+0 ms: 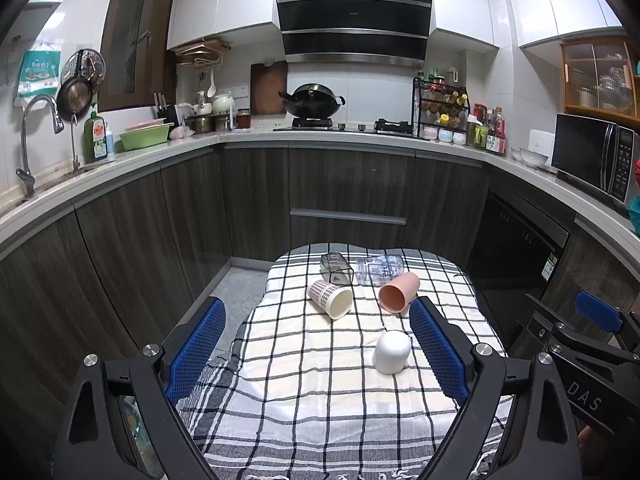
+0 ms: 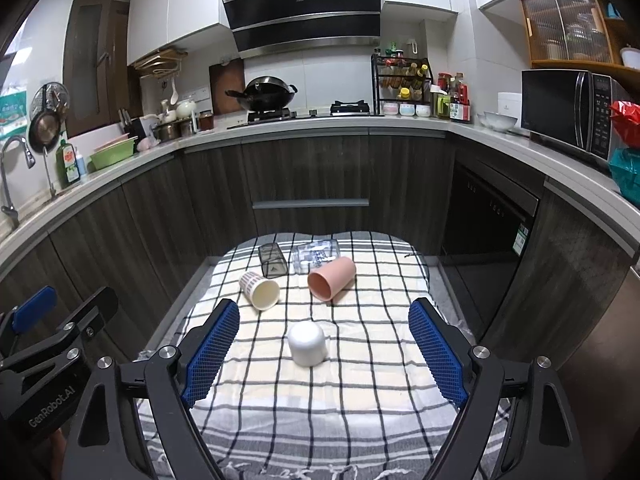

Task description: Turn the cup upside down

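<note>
On the table (image 2: 360, 400), the upturned cup (image 2: 306, 343) stands nearest. Behind it lie the paper cup (image 2: 260, 289) to the left and the tumbler (image 2: 331, 279) to the right; a square glass (image 2: 273, 260) and a jar (image 2: 314, 255) lie farthest back.

Black tongs (image 1: 318, 350) with blue gridded pads (image 2: 438, 352), silver screws (white lettering, seemingly "GenRobot.AI").
</note>
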Motion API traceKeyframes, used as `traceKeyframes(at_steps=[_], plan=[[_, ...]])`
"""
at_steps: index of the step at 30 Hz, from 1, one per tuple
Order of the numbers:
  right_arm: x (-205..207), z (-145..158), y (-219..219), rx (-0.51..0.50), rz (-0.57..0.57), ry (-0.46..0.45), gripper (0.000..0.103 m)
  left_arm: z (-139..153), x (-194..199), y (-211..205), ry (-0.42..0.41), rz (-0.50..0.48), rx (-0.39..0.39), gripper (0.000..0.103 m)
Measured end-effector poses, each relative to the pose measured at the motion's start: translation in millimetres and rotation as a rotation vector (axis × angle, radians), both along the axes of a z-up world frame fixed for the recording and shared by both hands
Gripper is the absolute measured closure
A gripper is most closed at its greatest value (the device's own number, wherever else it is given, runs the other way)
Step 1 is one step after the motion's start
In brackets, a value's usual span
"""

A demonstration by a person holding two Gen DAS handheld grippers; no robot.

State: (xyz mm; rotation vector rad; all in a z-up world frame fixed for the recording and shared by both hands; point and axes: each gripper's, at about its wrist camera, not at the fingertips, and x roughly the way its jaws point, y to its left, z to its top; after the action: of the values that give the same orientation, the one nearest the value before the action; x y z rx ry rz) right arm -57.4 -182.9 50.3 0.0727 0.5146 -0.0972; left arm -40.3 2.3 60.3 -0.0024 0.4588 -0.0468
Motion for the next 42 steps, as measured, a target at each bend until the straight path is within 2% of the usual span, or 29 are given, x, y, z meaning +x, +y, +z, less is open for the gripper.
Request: traceKeyframes(at_steps=[42], plan=[[0.3, 0.2, -3.1, 0.011, -0.004, 0.007, 0.016, -3.8, -0.2, -3.9, 0.009, -0.019, 0.007, 0.009]])
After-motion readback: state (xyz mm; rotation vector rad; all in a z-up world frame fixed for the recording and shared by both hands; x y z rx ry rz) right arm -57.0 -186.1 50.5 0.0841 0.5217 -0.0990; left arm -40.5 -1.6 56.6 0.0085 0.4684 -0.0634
